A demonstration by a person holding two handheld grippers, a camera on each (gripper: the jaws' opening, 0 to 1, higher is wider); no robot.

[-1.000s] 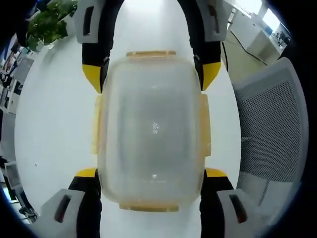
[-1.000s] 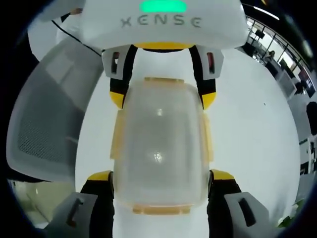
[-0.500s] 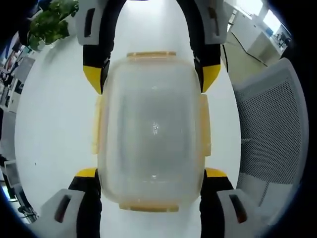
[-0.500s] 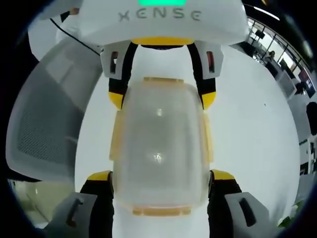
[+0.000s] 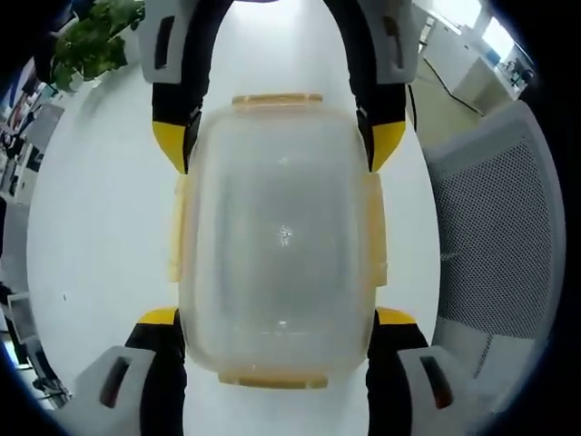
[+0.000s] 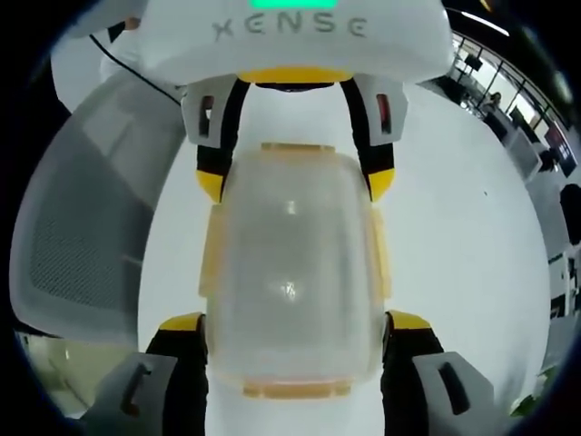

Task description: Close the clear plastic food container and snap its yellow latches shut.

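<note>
— What sits on the white table (image 5: 100, 218)?

— A clear plastic food container (image 5: 277, 241), lid on, between two grippers facing each other from its two short ends. In the left gripper view the left gripper (image 5: 277, 350) has a yellow-tipped jaw on each side of the near end, both touching the walls. The right gripper (image 5: 277, 145) does the same at the far end.

— And its yellow latches?

— The long side latches (image 5: 177, 227) lie flat against the walls. Whether they are snapped home cannot be told. The end latches (image 5: 277, 98) show as yellow strips at both short ends.

— What differs between the views?

— The right gripper view looks back the other way: the right gripper (image 6: 295, 350) near, the left gripper (image 6: 295, 177) far, its white housing (image 6: 295, 41) overhead. That housing carries the word "XENSE" and a green light (image 6: 295, 4). A grey mesh office chair (image 6: 77, 227) stands beside the table there. The left gripper view has a green potted plant (image 5: 91, 36) past the table's far edge.

— The room?

— A bright office, with white furniture and windows behind.
</note>
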